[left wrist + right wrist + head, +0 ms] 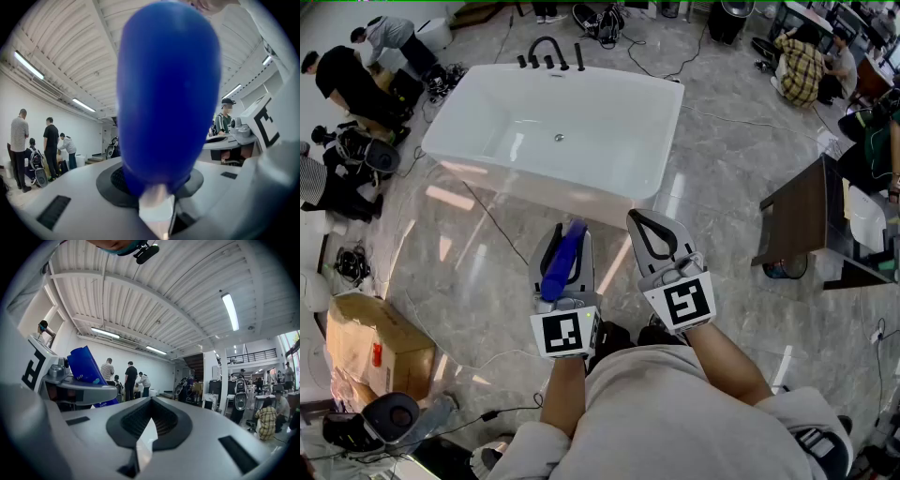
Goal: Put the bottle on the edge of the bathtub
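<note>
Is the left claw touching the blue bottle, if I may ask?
Touching: the left gripper view shows the blue bottle clamped in the left claw.

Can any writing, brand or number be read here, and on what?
No text is legible.
Print on the blue bottle: too blurred to read.
Red mark on the cardboard box: too small to read.
Cubes on left gripper and right gripper: square patterns, no words.
</note>
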Available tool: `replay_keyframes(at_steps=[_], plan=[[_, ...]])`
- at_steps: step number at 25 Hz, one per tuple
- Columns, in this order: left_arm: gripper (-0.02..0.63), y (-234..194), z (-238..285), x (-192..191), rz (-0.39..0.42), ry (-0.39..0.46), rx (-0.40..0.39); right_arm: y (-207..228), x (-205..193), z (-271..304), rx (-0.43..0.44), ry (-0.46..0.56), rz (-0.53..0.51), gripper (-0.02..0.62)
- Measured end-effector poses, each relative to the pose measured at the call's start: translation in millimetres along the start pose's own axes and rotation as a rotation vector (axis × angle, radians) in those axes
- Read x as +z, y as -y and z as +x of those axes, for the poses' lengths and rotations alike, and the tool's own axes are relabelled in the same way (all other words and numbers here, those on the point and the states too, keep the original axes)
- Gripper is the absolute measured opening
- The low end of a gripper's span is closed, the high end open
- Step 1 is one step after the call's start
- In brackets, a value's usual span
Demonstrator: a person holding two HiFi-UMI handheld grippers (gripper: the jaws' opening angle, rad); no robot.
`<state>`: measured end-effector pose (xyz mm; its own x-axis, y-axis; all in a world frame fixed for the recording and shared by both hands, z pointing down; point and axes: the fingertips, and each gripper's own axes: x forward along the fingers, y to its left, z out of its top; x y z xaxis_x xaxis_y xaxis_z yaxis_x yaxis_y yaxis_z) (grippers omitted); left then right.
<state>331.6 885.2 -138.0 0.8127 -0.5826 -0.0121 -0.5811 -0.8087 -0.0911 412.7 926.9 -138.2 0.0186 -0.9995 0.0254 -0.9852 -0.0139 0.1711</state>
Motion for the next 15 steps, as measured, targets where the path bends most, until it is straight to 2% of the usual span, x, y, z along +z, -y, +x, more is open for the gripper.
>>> replay_keyframes(at_steps=[5,12,15], plan=[[0.163,-9.4,-5.0,-2.5,0.012,-0.008,0.008,-10.1,2.0,6.1,0.016,0.015,0.008,0.006],[0.163,-37.8,-25.7,-14.1,0.012,-0.032,0.073,-49.5,-5.8,25.0,0.118,0.004,-0.006,0.006],[0.163,-52.0,-36.7,-21.1,0.002,-0.050,0.104,-66.7,-5.8,30.0,0.150,0.023,0.025,0.006]])
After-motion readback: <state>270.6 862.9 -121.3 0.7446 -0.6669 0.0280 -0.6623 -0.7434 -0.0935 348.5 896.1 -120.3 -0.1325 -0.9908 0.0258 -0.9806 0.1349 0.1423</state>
